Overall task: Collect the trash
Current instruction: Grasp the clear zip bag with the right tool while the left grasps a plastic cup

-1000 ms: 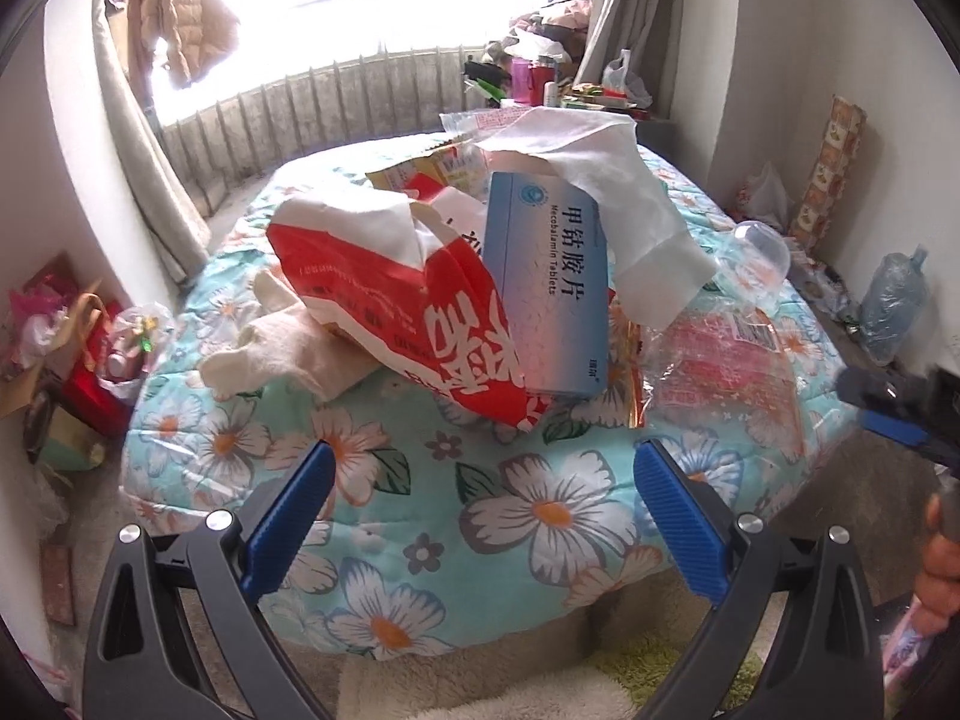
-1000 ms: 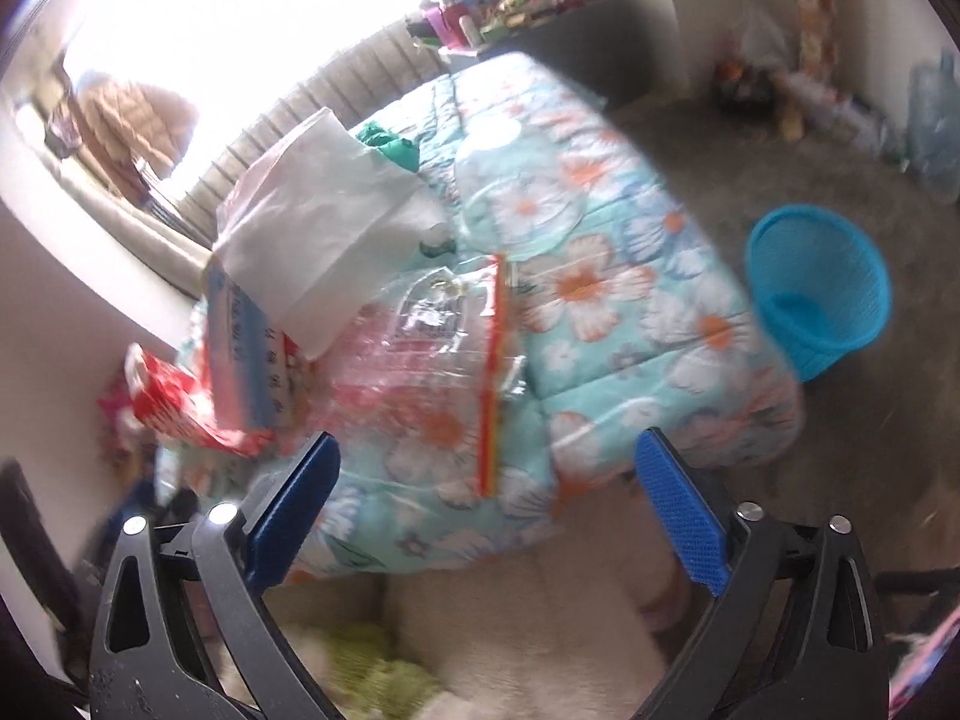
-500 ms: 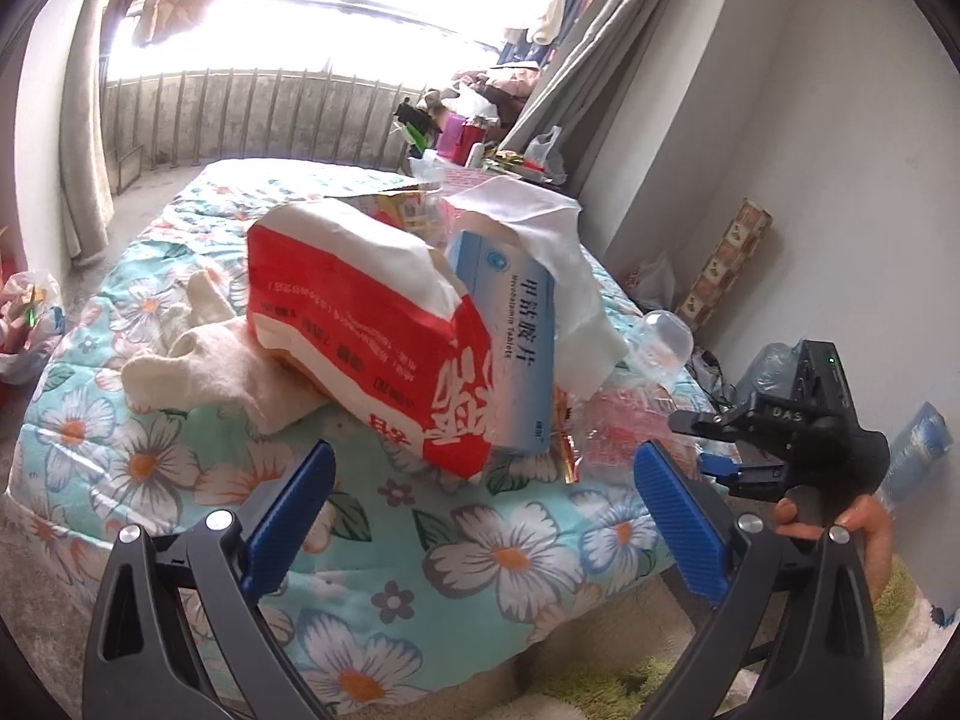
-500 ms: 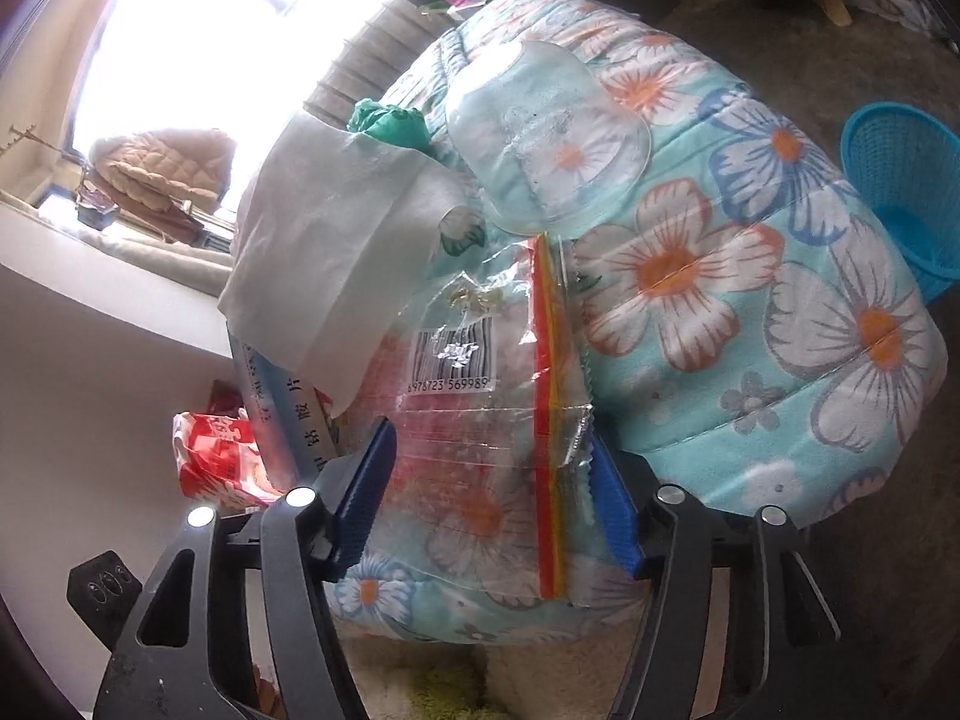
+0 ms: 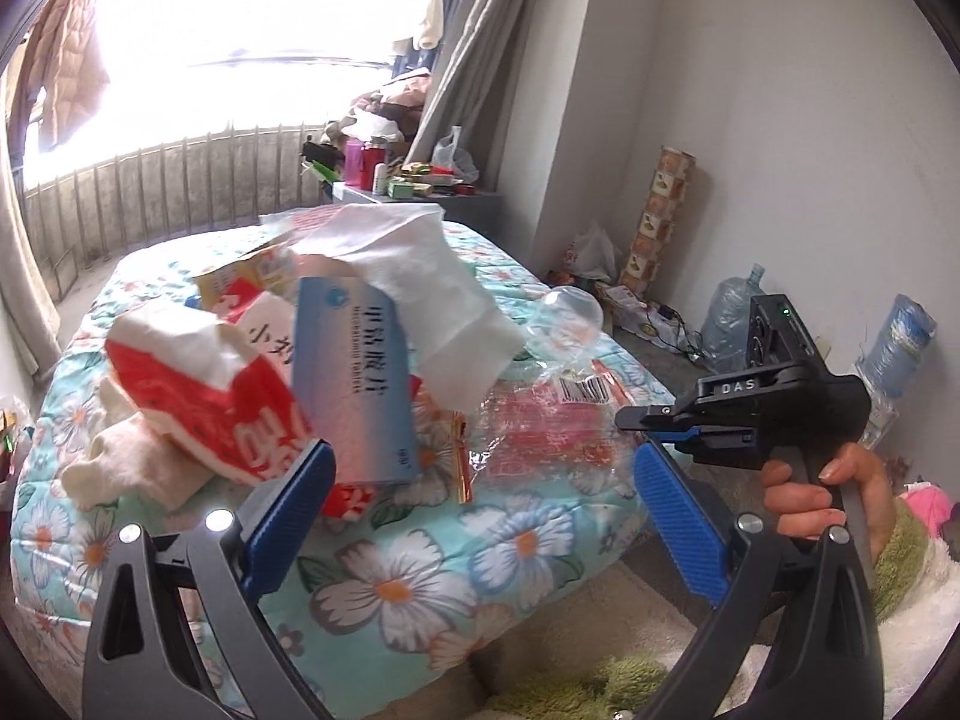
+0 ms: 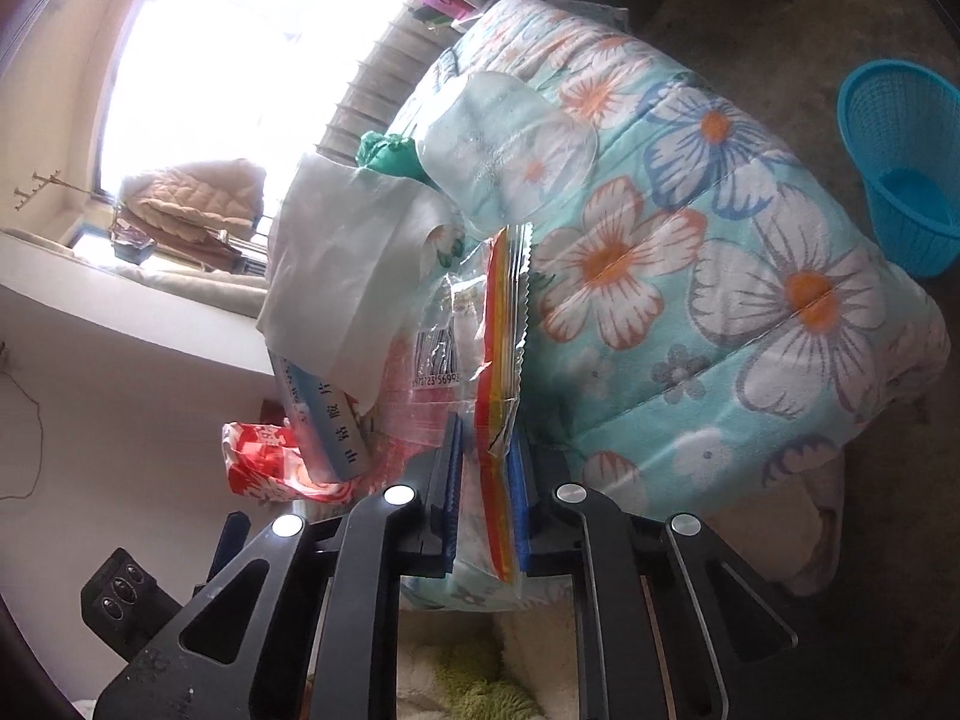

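Trash covers the flowered turquoise quilt: a clear crinkled plastic bag with a red-and-yellow striped edge lies at its near edge. Our right gripper is clamped on that striped edge; the left-wrist view shows only its black body at the bag's right side. Our left gripper hangs spread wide, holding nothing. Beside the bag lean a blue-and-white medicine box, a white tissue and a red-and-white wrapper. Only the right-wrist view shows the blue mesh basket on the floor.
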A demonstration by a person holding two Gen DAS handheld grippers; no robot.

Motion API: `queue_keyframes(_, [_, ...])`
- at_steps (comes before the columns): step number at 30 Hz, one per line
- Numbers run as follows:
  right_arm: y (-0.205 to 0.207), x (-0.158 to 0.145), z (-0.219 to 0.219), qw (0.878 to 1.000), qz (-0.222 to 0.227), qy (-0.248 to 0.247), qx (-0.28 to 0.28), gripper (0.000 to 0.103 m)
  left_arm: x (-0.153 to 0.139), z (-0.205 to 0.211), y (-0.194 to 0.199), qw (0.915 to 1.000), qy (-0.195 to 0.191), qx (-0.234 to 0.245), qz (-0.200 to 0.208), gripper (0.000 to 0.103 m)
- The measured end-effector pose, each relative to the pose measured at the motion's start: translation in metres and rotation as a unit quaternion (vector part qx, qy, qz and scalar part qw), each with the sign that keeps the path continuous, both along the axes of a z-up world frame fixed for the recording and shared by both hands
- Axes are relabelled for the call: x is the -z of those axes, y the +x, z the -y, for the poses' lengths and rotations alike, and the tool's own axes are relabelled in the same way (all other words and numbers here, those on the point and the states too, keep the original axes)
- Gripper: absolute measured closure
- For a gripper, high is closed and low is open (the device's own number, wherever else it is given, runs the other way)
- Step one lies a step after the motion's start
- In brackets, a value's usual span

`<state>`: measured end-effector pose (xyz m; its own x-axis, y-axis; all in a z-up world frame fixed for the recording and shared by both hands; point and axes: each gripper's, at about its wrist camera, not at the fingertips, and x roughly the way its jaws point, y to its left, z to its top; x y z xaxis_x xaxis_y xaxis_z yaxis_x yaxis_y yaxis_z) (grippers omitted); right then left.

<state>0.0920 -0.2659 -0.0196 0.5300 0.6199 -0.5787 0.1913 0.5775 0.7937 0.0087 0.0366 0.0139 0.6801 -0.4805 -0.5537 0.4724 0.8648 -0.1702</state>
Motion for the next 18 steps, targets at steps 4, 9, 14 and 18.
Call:
queue_keyframes(4, [-0.015, -0.004, 0.019, 1.000, 0.009, 0.007, 0.015, 0.093, 0.001, 0.022, 0.009, 0.9998, 0.004, 0.020, -0.009, 0.013])
queue_keyframes(9, [-0.034, -0.002, 0.054, 0.998, 0.016, 0.015, 0.053, 0.093, 0.005, 0.042, 0.019, 0.9987, 0.010, 0.039, -0.030, 0.025])
queue_keyframes(14, [-0.046, -0.003, 0.079, 0.997, 0.032, 0.042, 0.061, 0.095, 0.002, 0.063, 0.032, 0.9975, 0.007, 0.054, -0.047, 0.034])
queue_keyframes(18, [-0.056, -0.019, 0.094, 0.995, 0.064, 0.028, 0.070, 0.097, -0.013, 0.077, 0.046, 0.9980, 0.001, 0.058, -0.027, 0.035])
